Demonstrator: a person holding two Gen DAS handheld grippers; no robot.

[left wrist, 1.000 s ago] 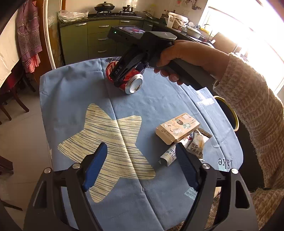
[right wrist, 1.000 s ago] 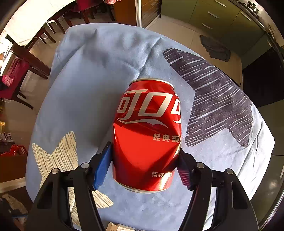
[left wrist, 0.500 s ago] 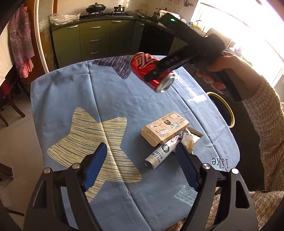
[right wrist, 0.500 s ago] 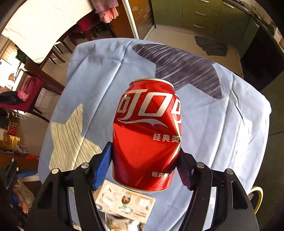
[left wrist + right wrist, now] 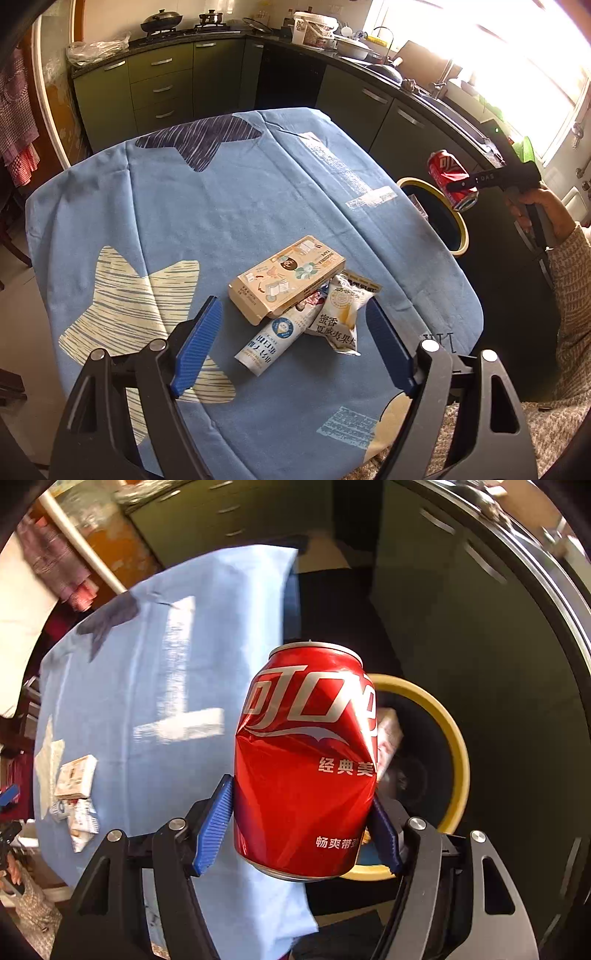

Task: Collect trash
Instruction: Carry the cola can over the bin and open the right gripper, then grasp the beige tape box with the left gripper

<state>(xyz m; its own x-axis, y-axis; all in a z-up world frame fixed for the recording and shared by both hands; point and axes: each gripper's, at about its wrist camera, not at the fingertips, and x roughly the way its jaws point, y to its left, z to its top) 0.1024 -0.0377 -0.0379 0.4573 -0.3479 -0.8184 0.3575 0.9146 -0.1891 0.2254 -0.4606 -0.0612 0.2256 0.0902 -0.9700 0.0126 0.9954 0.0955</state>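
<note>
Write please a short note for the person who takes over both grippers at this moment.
Right gripper: shut on the dented red can, held above the yellow-rimmed bin beside the table; not yet dropped.
Left gripper: open, empty, hovering over the pile.
On the table: box, tube, snack bag, close together.
Done: can lifted off the table; something pale already lies in the bin.
Left: release the can into the bin, then probably bin the box, tube and bag.

Black hand-held gripper (image 5: 291, 339) frames, ribbed blue pads (image 5: 195, 347), silver screws; beige knit sleeve (image 5: 572, 295).
</note>
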